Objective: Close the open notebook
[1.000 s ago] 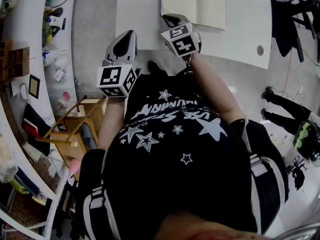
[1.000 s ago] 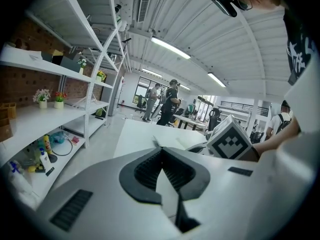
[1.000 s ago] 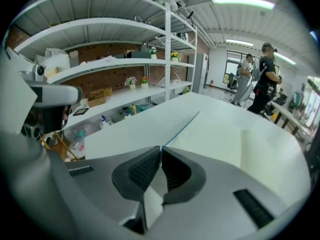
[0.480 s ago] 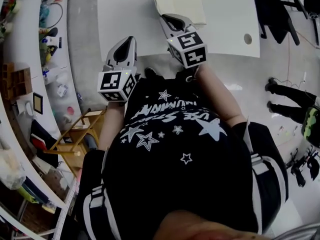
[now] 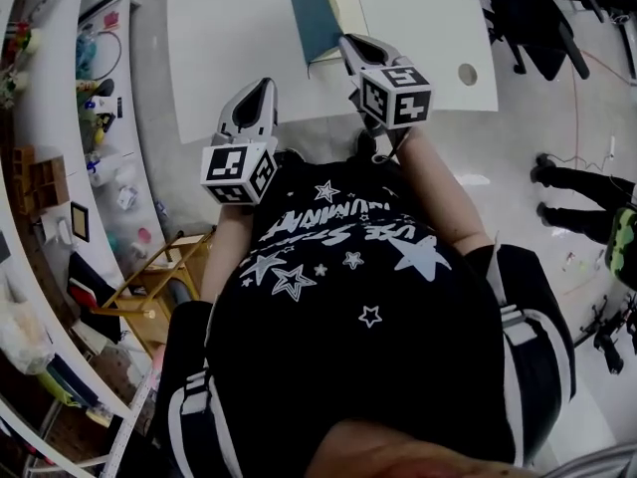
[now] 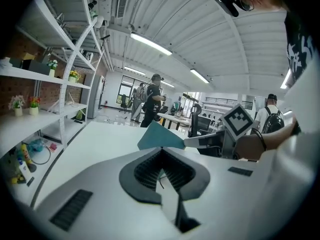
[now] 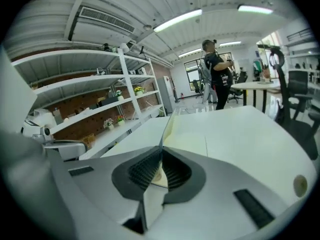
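Right gripper (image 7: 161, 153): I have it clamped on the near edge of the notebook (image 5: 328, 13) cover. The thin board runs upright between its jaws.
Cover (image 5: 311, 16): teal outside and cream inside. It is lifted off the desk and stands steeply, straight ahead of my right gripper's tips.
Pages (image 7: 200, 134): cream, lying flat and open on the desk, just ahead and to the right of the right gripper, beside the raised cover.
Notebook place: on the desk close to its near edge, directly ahead of the right gripper and ahead and to the right of the left one.
Left gripper (image 6: 161, 151): its jaws are pressed together with nothing in them. I hold it at the desk's near edge, left of the right gripper and apart from the notebook.
Desk (image 5: 219, 28): white, with a round hole (image 5: 468, 74) off to the right of the right gripper.
Shelf (image 6: 45, 116): runs along the left side of the left gripper.
Pots (image 6: 18, 110): small, standing on the shelf with flowers in them.
Lower board: it carries a cable loop (image 6: 41, 151) and small bits I cannot make out.
People (image 6: 152, 101): they stand well beyond the desk, ahead of both grippers.
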Demonstrator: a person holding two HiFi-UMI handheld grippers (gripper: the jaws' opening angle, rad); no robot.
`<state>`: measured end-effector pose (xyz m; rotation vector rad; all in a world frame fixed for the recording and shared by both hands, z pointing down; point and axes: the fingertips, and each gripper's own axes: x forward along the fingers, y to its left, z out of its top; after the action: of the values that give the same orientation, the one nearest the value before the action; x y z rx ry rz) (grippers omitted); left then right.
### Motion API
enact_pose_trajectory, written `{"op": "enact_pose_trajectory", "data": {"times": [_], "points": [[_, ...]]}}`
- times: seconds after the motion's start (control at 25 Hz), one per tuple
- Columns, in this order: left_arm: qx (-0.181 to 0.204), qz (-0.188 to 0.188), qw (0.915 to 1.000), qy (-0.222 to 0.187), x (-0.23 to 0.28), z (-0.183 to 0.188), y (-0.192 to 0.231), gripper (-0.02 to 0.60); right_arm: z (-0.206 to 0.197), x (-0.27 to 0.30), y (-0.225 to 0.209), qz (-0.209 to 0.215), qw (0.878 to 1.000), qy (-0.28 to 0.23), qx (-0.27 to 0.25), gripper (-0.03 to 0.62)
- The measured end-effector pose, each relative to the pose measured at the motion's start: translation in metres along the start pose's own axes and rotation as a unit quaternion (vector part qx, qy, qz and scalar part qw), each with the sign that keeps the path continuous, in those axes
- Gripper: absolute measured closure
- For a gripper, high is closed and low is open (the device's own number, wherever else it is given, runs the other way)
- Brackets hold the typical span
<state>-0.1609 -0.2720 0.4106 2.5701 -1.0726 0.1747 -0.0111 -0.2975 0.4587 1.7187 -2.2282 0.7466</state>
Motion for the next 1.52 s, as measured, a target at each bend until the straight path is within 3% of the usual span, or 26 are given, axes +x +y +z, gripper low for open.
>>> {"op": "enact_pose_trajectory", "data": {"times": [0.24, 0.52, 0.84, 1.04, 1.28, 1.52], "points": [[0.005, 0.012, 0.9998, 0.015, 0.011, -0.009, -0.023, 0.571, -0.042, 0.002, -0.061, -0.03, 0.997, 0.065, 0.006, 0.571], [0.019, 0.023, 0.9992, 0.028, 0.023, -0.011, -0.049, 0.571, -0.077, 0.018, -0.086, -0.043, 0.99, 0.131, -0.024, 0.569], [0.037, 0.031, 0.9984, 0.029, 0.036, -0.006, -0.084, 0.571, -0.09, 0.021, -0.084, 0.019, 0.989, 0.138, -0.046, 0.569], [0.034, 0.047, 0.998, 0.024, 0.047, -0.007, -0.11, 0.571, -0.073, 0.004, -0.086, 0.065, 0.993, 0.093, -0.031, 0.569], [0.015, 0.091, 0.9953, 0.028, 0.046, -0.023, -0.124, 0.571, -0.077, -0.016, -0.114, 0.091, 0.992, 0.083, 0.007, 0.568], [-0.015, 0.147, 0.9885, 0.033, 0.026, -0.047, -0.125, 0.571, -0.07, -0.019, -0.135, 0.087, 0.995, 0.05, 0.017, 0.569]]}}
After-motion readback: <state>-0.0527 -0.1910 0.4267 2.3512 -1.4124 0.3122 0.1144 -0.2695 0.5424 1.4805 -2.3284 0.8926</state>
